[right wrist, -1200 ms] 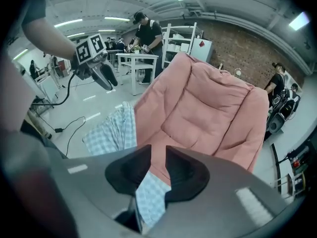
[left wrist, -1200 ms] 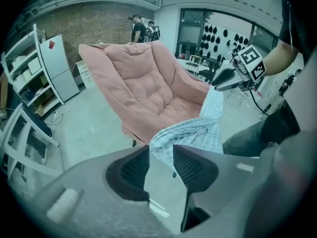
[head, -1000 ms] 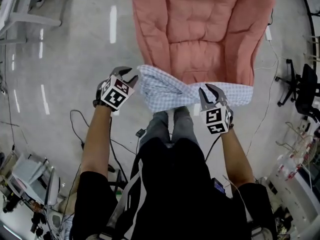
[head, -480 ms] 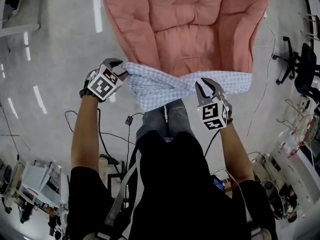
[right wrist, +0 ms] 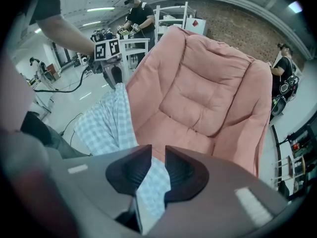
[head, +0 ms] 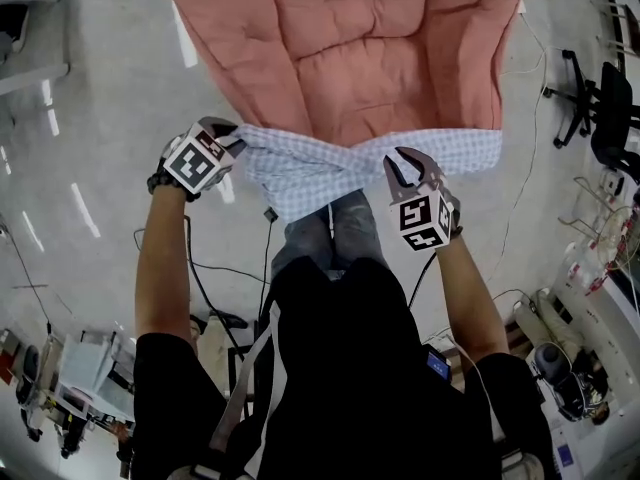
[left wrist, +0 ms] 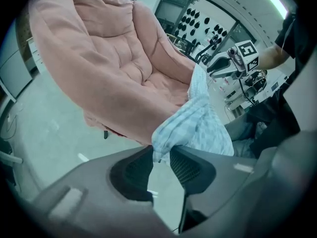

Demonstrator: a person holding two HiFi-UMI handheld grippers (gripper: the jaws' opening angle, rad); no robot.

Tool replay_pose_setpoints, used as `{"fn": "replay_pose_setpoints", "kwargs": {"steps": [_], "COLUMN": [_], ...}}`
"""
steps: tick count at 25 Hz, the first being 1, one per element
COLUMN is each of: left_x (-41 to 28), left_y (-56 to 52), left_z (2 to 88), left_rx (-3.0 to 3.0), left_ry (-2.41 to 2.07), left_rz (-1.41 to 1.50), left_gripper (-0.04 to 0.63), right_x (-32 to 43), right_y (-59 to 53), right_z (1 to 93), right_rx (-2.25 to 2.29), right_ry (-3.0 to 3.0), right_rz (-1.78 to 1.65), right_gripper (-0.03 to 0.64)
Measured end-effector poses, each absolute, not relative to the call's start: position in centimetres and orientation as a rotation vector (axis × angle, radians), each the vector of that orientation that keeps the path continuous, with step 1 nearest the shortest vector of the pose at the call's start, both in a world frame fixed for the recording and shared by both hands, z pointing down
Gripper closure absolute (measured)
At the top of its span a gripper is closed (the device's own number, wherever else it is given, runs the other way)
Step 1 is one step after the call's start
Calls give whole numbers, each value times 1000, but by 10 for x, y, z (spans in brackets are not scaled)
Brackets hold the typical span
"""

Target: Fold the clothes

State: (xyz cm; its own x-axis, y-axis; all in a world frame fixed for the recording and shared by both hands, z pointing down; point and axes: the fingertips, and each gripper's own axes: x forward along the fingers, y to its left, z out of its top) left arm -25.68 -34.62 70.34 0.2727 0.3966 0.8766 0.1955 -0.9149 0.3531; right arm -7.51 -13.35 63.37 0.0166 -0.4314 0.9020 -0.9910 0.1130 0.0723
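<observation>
A light blue checked garment (head: 320, 168) hangs stretched between my two grippers, along the front edge of a pink padded chair (head: 370, 58). My left gripper (head: 228, 131) holds its left end. In the left gripper view the jaws (left wrist: 161, 155) have just been closing, and a corner of the garment (left wrist: 198, 123) is pinched between them. My right gripper (head: 408, 166) is shut on the right part. In the right gripper view the checked cloth (right wrist: 106, 123) runs down between the pads (right wrist: 158, 155). The middle of the garment is twisted and sags in front of the person's legs.
The pink chair (right wrist: 208, 93) fills the space ahead. Cables (head: 200, 268) lie on the grey floor at the left. A black office chair (head: 600, 108) stands at the right. Equipment benches (head: 70, 368) sit at lower left and lower right. People (right wrist: 141, 14) stand in the background.
Both grippers have sunk with the garment toward the chair's front edge. The left one has moved outward to the left, and the cloth now hangs more spread out.
</observation>
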Motion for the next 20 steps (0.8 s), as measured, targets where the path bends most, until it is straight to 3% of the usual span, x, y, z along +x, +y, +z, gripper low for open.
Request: {"fn": "replay_pose_setpoints", "kwargs": {"steps": [9,15,20], "left_x": [-265,-276,-297], "left_y": [-347,-352,-354], "left_z": [654,600,572], "left_rx": [2465,2592,2652], "left_ry": [601,604,574], "left_rz": [1731,1742,1730], "left_gripper": [489,491,491], "right_x": [-106,-137,-148], "right_y": [-135,-149,-164], "right_z": [638,657,657], "right_rx": [1352,1168,1113], "right_ry": [-1667,-1731,-1716], "right_rz": [894,914,813], "right_gripper": [517,449,448]}}
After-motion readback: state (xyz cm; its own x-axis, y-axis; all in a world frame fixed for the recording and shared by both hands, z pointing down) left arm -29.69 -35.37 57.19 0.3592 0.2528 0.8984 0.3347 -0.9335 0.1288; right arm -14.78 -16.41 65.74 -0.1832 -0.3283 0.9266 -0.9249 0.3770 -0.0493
